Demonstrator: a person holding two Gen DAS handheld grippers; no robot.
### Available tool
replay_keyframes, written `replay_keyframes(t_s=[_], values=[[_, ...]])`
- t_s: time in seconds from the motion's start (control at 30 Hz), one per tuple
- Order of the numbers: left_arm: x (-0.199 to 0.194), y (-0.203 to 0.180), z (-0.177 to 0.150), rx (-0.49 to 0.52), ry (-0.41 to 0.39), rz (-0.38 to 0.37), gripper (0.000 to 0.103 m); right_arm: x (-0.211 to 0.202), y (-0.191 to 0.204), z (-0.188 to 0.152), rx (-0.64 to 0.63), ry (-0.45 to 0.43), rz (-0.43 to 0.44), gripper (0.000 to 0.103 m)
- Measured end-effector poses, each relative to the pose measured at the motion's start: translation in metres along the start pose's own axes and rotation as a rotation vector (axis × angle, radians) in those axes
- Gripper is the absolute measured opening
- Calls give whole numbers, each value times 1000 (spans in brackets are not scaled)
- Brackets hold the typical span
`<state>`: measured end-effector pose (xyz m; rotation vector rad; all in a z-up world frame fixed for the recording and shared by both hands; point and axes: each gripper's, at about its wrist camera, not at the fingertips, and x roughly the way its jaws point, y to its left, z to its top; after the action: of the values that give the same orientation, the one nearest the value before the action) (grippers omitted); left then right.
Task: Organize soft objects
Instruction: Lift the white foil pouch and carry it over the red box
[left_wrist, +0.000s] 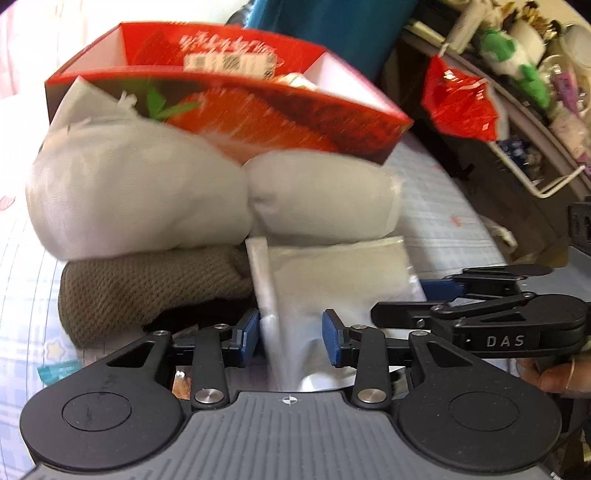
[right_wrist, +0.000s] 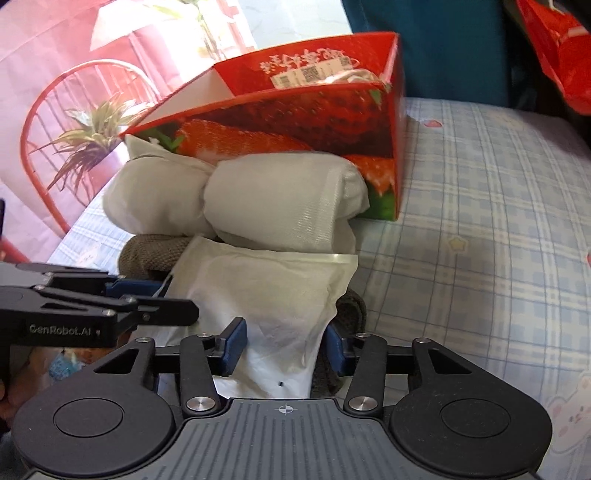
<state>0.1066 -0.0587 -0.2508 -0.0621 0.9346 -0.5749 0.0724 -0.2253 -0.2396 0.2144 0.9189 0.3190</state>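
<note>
A clear plastic packet (left_wrist: 332, 273) (right_wrist: 266, 280) with white cloth inside lies on top of a brown knit cloth (left_wrist: 147, 288) (right_wrist: 151, 254). My left gripper (left_wrist: 291, 336) is shut on the packet's near end, both blue pads against it. My right gripper (right_wrist: 284, 345) pinches the same packet at its narrowed end; its right pad is partly hidden. Each gripper shows side-on in the other's view, the right gripper (left_wrist: 417, 299) at the packet's right edge and the left gripper (right_wrist: 155, 295) at its left edge. Two white rolled bundles (left_wrist: 140, 192) (right_wrist: 280, 192) sit behind, against an open red strawberry box (left_wrist: 258, 107) (right_wrist: 295, 122).
Everything rests on a bed with a blue plaid sheet (right_wrist: 480, 221). A red plastic bag (left_wrist: 458, 103) hangs by a cluttered shelf (left_wrist: 535, 74) on the right. A hand (left_wrist: 554, 376) holds the right gripper. A pink backdrop (right_wrist: 55, 74) stands beyond the bed.
</note>
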Motion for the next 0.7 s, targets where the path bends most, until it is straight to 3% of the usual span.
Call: replay_keyframes(t_s=[0.13,0.27,0.43,0.7], values=[[-11,-4,6,47,-33,10,37,-12,8,7,-41,-1,15,37],[-4,5,5,4,-2,14,37,-10,11,13,-62,12,12,30],[-5,6,3,7,-9,6,36,-6,15,10,-66,20,5,30],[-39,11,18,15,-124,-13,36,-30,26,31,-114,-54,38,30]])
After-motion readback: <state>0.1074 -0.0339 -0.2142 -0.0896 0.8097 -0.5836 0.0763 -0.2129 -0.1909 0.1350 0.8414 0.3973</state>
